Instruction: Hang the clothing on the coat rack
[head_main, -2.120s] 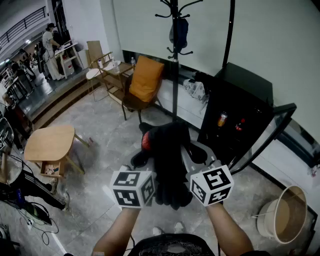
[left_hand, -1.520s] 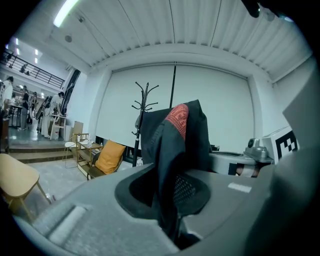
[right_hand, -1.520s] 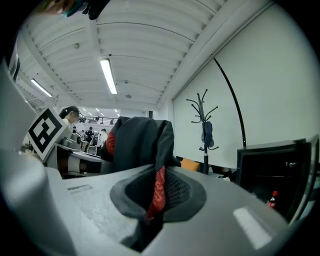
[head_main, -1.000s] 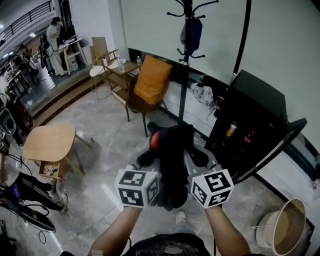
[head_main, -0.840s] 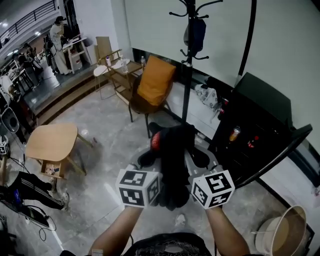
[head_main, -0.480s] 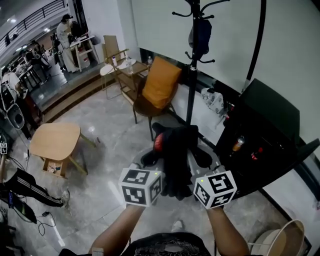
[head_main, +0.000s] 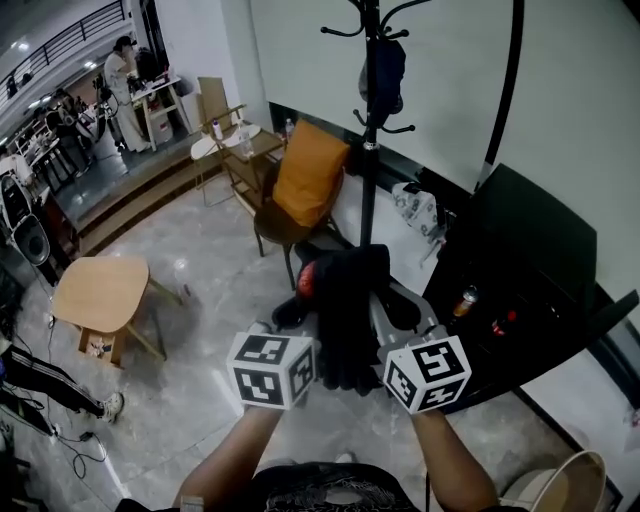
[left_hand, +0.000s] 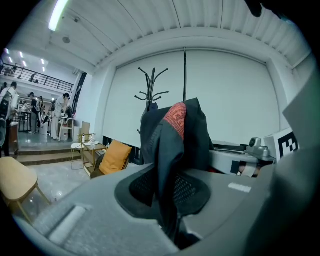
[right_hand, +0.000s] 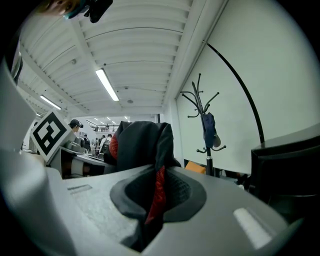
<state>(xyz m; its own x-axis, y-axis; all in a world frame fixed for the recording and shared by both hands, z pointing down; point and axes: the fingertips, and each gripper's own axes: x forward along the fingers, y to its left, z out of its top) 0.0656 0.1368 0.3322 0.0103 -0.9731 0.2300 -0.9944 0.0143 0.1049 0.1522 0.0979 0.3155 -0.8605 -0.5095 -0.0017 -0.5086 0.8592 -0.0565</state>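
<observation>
A black garment with red lining (head_main: 345, 310) hangs bunched between both grippers in front of me. My left gripper (head_main: 300, 318) is shut on its left side, cloth pinched between the jaws (left_hand: 167, 165). On the garment's other side my right gripper (head_main: 392, 312) is shut too, red lining showing in the pinch (right_hand: 155, 192). The black coat rack (head_main: 368, 130) stands ahead against the pale wall, a dark blue item (head_main: 383, 75) hanging from one hook. It also rises behind the cloth in the left gripper view (left_hand: 151, 90) and at the right in the right gripper view (right_hand: 202, 112).
An orange-cushioned chair (head_main: 300, 180) stands left of the rack pole. A black cabinet (head_main: 520, 260) fills the right. A curved black lamp arm (head_main: 508, 80) rises beside the rack. A round wooden table (head_main: 100, 295) is at the left. People stand in the far-left background.
I have come closer to the coat rack, which now stands nearer the view's centre. Both grippers keep the same hold on the garment.
</observation>
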